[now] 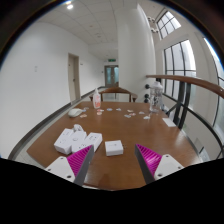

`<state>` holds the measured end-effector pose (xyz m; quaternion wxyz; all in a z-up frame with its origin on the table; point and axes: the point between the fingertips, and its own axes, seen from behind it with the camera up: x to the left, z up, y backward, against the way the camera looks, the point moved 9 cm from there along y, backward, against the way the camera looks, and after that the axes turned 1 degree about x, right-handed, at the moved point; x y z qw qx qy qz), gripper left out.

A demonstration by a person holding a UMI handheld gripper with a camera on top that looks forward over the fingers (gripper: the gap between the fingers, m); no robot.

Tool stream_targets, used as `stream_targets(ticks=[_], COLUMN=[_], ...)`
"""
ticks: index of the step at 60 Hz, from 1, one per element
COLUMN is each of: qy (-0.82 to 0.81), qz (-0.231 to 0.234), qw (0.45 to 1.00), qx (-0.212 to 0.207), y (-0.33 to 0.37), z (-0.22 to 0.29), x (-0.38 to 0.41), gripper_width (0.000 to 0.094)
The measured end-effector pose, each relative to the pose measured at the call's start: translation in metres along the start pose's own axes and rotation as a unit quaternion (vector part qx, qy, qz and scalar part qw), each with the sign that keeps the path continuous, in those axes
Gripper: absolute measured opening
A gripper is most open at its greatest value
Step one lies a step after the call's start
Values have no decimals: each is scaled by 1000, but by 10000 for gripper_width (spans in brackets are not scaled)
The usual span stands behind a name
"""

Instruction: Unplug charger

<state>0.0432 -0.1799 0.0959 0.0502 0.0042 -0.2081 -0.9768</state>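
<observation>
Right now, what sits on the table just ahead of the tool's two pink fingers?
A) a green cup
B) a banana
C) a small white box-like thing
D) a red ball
C, a small white box-like thing rests on the brown table just beyond the open tool, between its pink fingers, untouched.

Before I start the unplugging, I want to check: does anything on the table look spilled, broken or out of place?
Nothing stands out. Several white boxes and small items lie scattered on the wooden table, none visibly spilled or damaged. The gripper is open above the near edge, holding nothing.
</observation>
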Motion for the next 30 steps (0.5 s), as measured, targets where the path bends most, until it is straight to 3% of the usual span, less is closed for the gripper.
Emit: stream_targets(ticks=[14, 30], qy=[1, 34], qz=[-7, -71], qw=[999, 995], qx=[-36, -62], y=[48, 70], z=[-2, -2], x=[12, -15], gripper_width=[841, 839])
